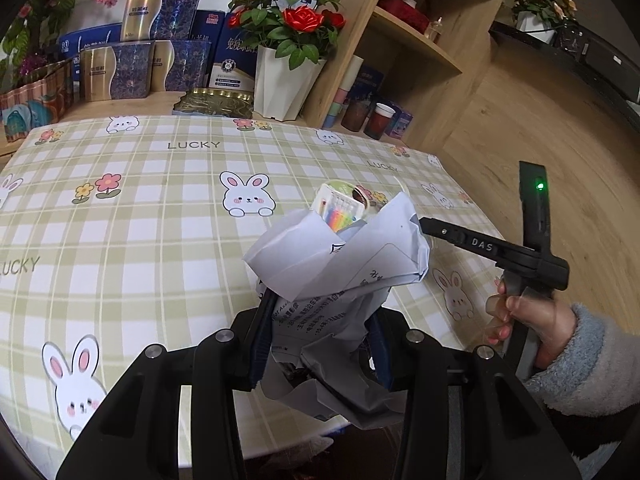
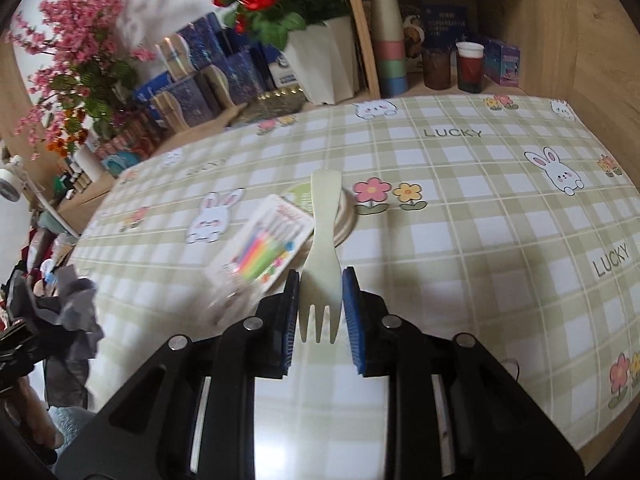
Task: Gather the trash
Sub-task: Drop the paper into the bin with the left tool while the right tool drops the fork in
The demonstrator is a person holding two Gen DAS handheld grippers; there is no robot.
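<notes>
My left gripper (image 1: 320, 320) is shut on a crumpled wad of printed white paper (image 1: 340, 264), held above the chequered rabbit tablecloth (image 1: 160, 220). Behind the wad lie a pack of coloured candles (image 1: 340, 210) and a small round dish (image 1: 352, 192). My right gripper (image 2: 320, 280) is shut on a pale plastic fork (image 2: 325, 232), tines toward the camera, lifted over the candle pack (image 2: 264, 248) and the dish (image 2: 347, 216). From the left wrist, the right gripper (image 1: 460, 240) shows side-on in a hand (image 1: 536, 320); the paper hides its fork. The paper wad (image 2: 68, 308) appears at the right wrist view's left edge.
A white pot of red roses (image 1: 288, 76), blue and gold boxes (image 1: 140, 68) and a gold tray (image 1: 216, 102) line the table's far edge. A wooden shelf holds stacked cups (image 2: 390, 40) and two dark drinks (image 2: 470, 66). Wooden floor (image 1: 540, 120) lies beyond the table's right edge.
</notes>
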